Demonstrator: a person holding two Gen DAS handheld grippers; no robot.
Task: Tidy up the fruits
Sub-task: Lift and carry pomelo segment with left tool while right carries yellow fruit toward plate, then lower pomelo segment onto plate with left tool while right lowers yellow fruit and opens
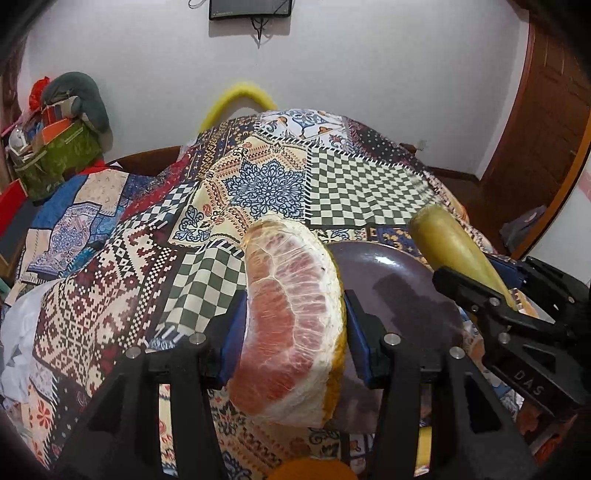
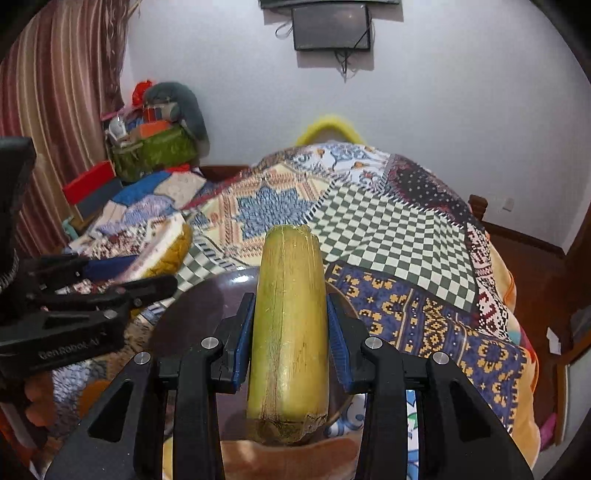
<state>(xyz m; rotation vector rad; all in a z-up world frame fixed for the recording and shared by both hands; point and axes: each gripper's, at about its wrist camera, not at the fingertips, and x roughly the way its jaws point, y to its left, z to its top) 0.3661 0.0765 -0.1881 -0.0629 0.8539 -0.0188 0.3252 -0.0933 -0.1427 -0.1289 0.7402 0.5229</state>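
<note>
Bed (image 2: 406,229) fills both views, covered by a patchwork quilt (image 1: 351,184) of checkered and floral panels. Cluttered green bag (image 1: 59,158) sits at the far left corner by the wall; dark screen (image 2: 330,31) hangs on the wall above.

Dark purple plate (image 1: 399,280) lies on the quilt, below both tools.

Left tool (image 1: 293,332) pinches a pomelo wedge (image 1: 291,317), pink flesh facing the camera, yellow rind on its right edge, blue pads pressed on both sides. Wedge is held above the plate's left rim.

Right tool (image 2: 290,332) pinches a yellow-green banana (image 2: 290,325) lengthwise, pads on both flanks, above the plate.
</note>
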